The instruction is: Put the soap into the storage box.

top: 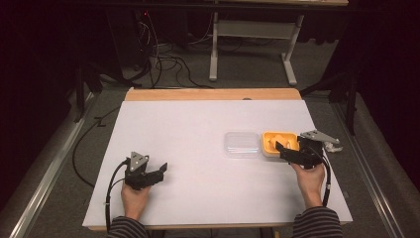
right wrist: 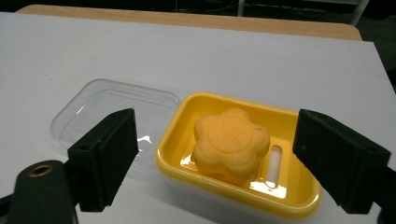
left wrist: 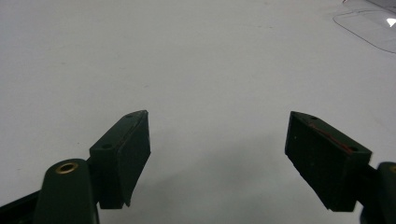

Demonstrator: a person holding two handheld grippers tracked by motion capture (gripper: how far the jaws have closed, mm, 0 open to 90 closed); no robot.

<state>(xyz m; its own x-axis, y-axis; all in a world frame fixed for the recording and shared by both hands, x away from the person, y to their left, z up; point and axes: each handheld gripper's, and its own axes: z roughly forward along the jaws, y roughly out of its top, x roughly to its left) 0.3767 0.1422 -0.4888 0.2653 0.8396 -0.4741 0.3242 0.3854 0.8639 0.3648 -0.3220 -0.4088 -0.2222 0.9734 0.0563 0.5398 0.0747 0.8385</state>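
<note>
A yellow soap dish (top: 269, 144) (right wrist: 285, 186) sits on the white table at the right, holding an orange flower-shaped soap (right wrist: 231, 143). A clear plastic lid (top: 242, 144) (right wrist: 107, 112) lies flat just left of the dish, touching it. My right gripper (top: 282, 147) (right wrist: 219, 158) is open, its jaws spread on either side of the dish and soap, hovering just in front of them. My left gripper (top: 162, 168) (left wrist: 217, 158) rests open at the front left over bare table, nothing between its jaws. A corner of the clear lid (left wrist: 369, 25) shows far ahead of it.
The white table top (top: 198, 124) has a wooden strip (top: 213, 94) along its far edge. Beyond it stand a grey table frame (top: 252, 39) and loose cables (top: 168, 59) on the floor. A person's hands in striped sleeves (top: 317, 223) hold both grippers.
</note>
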